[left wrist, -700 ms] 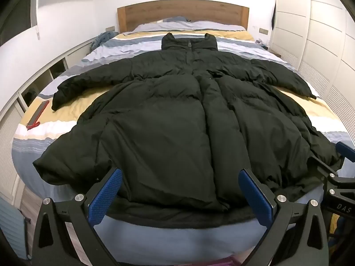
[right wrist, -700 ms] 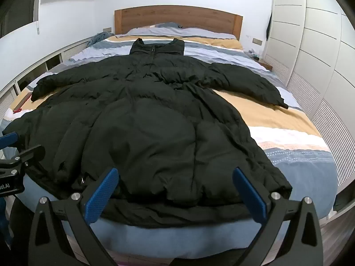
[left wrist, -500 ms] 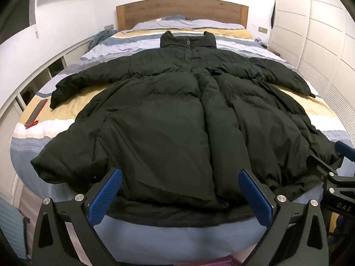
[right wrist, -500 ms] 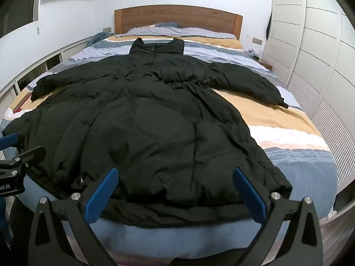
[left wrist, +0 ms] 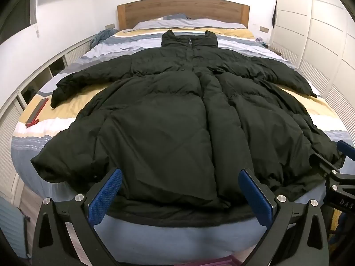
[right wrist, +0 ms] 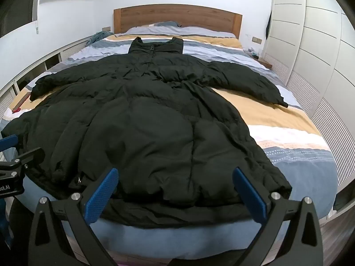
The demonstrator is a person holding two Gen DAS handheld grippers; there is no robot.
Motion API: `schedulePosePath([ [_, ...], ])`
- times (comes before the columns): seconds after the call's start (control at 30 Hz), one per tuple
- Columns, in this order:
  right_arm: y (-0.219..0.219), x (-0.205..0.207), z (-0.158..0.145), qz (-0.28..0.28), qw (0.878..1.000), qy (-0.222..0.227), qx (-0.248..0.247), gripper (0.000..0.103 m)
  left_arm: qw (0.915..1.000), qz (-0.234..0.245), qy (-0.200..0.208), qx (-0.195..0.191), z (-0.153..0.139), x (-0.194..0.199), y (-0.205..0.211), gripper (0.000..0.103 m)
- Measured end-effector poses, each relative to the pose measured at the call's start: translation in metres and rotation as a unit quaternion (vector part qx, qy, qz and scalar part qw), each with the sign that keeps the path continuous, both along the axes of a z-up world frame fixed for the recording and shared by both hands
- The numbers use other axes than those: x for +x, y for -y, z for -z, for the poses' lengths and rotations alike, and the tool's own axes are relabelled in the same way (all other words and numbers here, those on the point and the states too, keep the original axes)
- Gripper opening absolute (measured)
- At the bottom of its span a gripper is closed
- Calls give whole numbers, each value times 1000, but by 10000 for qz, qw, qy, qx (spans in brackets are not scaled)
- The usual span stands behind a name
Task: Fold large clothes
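Observation:
A large black puffer coat (left wrist: 168,119) (right wrist: 150,128) lies flat, front up and zipped, on the bed, collar toward the headboard and both sleeves spread outward. Its hem reaches the foot edge of the mattress. My left gripper (left wrist: 180,192) hovers over the hem, left of the coat's middle, jaws wide open with nothing between the blue pads. My right gripper (right wrist: 175,190) hangs over the hem on the right half, also wide open and empty. Each gripper shows at the edge of the other's view.
The bed (left wrist: 321,108) has a striped blue, yellow and white cover and a wooden headboard (left wrist: 182,8). A red flat object (left wrist: 36,113) lies on the bed's left side. White wardrobe doors (right wrist: 315,44) line the right; low shelving (left wrist: 33,84) runs along the left.
Both views have shifted only slightly; the coat sits a touch differently in frame. Both grippers stay wide open and the coat lies unmoved.

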State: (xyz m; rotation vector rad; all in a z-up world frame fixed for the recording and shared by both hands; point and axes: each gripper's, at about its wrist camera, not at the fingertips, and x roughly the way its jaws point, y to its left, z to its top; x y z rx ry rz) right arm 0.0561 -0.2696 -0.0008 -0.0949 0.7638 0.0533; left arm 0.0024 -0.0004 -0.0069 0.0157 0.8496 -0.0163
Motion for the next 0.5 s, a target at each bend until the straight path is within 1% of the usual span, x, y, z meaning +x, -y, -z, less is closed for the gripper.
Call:
schedulePosePath([
  [0.2, 3, 0, -2, 1, 10000, 6, 2, 103, 10000, -14, 24, -84, 1, -1, -1, 102],
  [0.5, 6, 0, -3, -31, 10000, 20, -20, 103, 10000, -29, 4, -54, 1, -4, -1, 102],
])
